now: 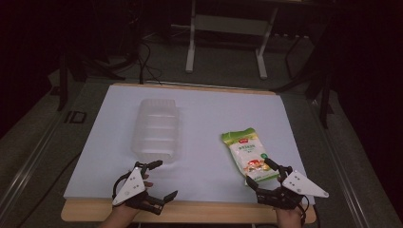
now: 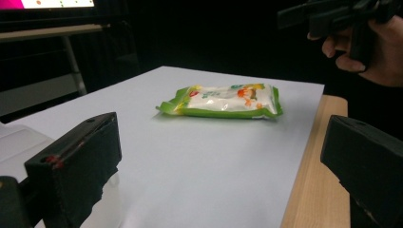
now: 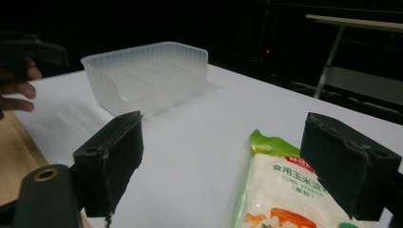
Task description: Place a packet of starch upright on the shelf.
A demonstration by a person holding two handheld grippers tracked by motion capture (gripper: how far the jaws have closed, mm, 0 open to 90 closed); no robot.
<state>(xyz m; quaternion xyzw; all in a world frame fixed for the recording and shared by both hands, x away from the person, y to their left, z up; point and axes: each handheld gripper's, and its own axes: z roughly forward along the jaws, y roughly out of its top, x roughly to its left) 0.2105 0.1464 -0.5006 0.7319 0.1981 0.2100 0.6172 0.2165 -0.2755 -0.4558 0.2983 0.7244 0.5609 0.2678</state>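
Near edge, left gripper: I'm holding jaws wide beside tray;
Right gripper: I'm hovering jaws wide over bag

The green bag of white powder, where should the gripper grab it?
Probably the near end of the bag, coming from the person's side with the right gripper, whose open jaws already sit there. The bag lies flat, pointing lengthwise at that gripper, so a low pinch across its thin sealed edge looks easiest.

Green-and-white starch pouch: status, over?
Left gripper open, empty, near table edge. Right gripper open at the near end of the green-and-white starch pouch, not gripping. Translucent ribbed plastic bin stands apart; nothing between.
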